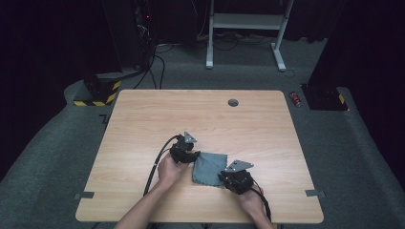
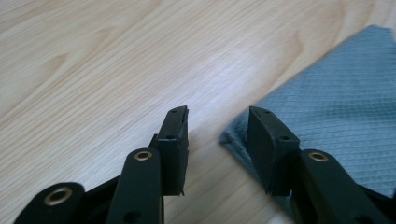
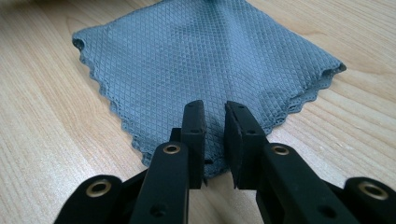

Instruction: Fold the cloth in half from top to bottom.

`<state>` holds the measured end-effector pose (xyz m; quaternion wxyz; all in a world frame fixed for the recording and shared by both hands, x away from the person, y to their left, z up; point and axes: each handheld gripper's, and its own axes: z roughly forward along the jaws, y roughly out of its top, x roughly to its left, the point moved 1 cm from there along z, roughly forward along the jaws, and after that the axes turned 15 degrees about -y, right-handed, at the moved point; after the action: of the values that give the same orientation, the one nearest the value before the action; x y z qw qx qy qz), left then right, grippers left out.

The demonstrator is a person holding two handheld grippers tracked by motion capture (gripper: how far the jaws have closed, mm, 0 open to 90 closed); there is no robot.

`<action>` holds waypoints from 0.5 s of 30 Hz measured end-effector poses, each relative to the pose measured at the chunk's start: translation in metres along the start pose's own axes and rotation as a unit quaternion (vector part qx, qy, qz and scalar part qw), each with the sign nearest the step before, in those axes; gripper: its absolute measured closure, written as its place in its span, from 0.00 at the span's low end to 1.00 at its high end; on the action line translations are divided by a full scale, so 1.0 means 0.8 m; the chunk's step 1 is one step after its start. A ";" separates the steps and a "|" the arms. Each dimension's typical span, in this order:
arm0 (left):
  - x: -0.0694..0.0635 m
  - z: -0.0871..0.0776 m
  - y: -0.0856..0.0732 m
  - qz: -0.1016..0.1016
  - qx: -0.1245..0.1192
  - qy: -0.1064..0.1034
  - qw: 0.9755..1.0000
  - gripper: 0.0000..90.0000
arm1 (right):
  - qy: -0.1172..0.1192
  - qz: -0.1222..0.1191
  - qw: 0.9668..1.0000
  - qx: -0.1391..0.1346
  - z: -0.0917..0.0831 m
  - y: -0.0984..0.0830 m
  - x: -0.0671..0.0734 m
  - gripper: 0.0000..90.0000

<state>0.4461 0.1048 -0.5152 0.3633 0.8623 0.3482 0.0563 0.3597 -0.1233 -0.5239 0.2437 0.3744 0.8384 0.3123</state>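
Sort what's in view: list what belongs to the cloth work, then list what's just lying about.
In the job:
grey cloth
left gripper, jaws open at the cloth's corner
right gripper, jaws narrow over the cloth's edge
table

Lying about:
red can on the floor
white frame behind the table

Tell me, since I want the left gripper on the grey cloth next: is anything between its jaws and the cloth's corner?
Nothing visible. The left gripper stands open at the cloth corner, bare table beside it.
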 end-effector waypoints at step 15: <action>0.004 -0.001 0.000 -0.030 -0.027 -0.037 0.998 0.65 | -0.050 0.067 0.996 0.003 0.024 0.039 -0.045 0.75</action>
<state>0.4481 0.1075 -0.5148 0.4008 0.8428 0.3585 0.0227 0.4086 -0.1281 -0.5089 0.2621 0.4460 0.7991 0.3063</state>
